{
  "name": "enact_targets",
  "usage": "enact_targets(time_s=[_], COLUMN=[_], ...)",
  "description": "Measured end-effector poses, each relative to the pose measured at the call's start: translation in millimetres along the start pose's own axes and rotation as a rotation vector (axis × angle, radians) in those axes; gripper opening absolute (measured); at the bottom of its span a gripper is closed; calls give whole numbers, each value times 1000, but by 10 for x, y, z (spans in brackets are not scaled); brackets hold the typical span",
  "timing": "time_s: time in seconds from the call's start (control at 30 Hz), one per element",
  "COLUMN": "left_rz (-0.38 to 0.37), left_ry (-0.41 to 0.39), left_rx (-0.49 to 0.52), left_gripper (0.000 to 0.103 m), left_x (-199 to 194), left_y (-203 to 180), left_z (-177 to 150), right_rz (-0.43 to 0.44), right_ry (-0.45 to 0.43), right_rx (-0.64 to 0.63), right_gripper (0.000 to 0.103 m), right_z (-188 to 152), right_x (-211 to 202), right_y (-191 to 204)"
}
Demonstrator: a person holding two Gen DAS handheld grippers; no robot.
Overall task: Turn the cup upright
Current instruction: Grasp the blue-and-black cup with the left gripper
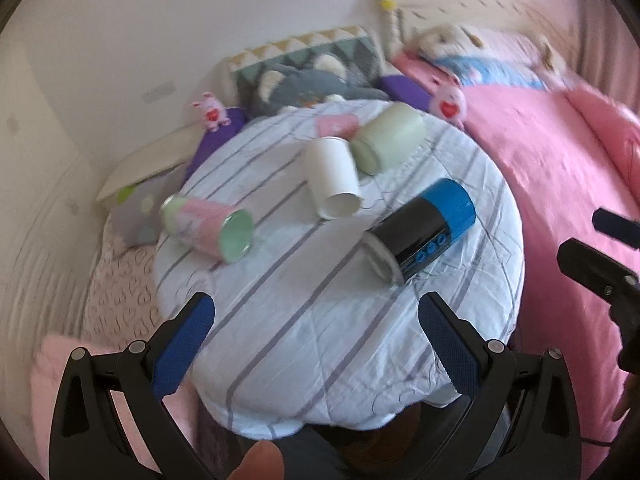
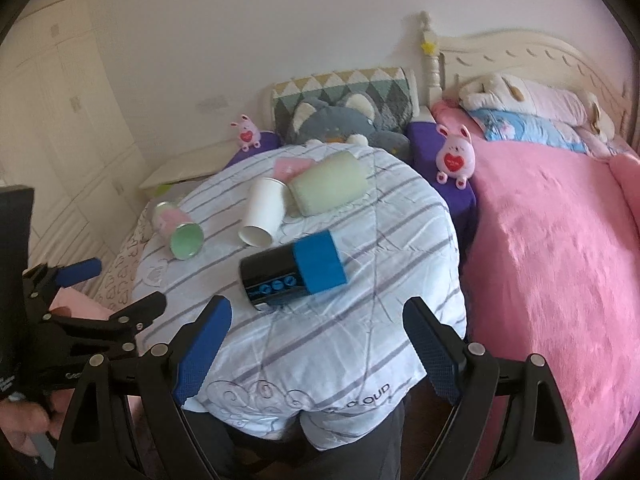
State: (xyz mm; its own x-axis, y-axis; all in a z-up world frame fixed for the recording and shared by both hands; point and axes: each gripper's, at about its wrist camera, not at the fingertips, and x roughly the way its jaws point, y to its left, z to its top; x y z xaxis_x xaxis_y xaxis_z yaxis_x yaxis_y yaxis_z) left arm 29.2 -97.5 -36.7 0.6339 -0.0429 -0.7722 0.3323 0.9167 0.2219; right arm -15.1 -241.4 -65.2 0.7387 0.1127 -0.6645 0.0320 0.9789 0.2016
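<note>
Five cups lie on their sides on the cloth-covered bench [image 2: 360,340]. Both the left gripper [image 1: 316,312] and right gripper [image 2: 318,320] hover empty, jaws wide. Nearest, just ahead of the right jaws, lies the black-and-blue cup [image 2: 294,276]; the white cup [image 2: 262,216] lies beyond it.

We see the black-and-blue cup [image 2: 294,270] lying on its side just ahead of our fingers [image 2: 204,350], mouth toward us.
</note>
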Motion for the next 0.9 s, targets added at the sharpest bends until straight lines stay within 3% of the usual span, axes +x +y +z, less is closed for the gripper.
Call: enact_targets(time_s=[0.1,0.3,0.77,0.8,0.83,0.9], left_rz=[-45,-212,-417,-447,-466,-469], left_ry=[28,114,228,240,254,273], left_rx=[102,278,496,501,500,498], left_gripper=[103,103,102,96,83,80], left_x=[223,718,1382,1412,1447,1513], left_y=[-203,-551,-828,-857,-862,-862], left_z=[129,349,608,621,629,642], right_rz=[-8,-34,-104,-112,-116,-124], right_ry=[13,40,104,109,112,119], right_rx=[28,59,66,69,69,71], right_gripper=[89,89,89,89,89,89], right_z=[18,92,243,255,260,271], right_x=[98,323,675,698,715,744], right_y=[-144,-313,-342,-355,-357,-372])
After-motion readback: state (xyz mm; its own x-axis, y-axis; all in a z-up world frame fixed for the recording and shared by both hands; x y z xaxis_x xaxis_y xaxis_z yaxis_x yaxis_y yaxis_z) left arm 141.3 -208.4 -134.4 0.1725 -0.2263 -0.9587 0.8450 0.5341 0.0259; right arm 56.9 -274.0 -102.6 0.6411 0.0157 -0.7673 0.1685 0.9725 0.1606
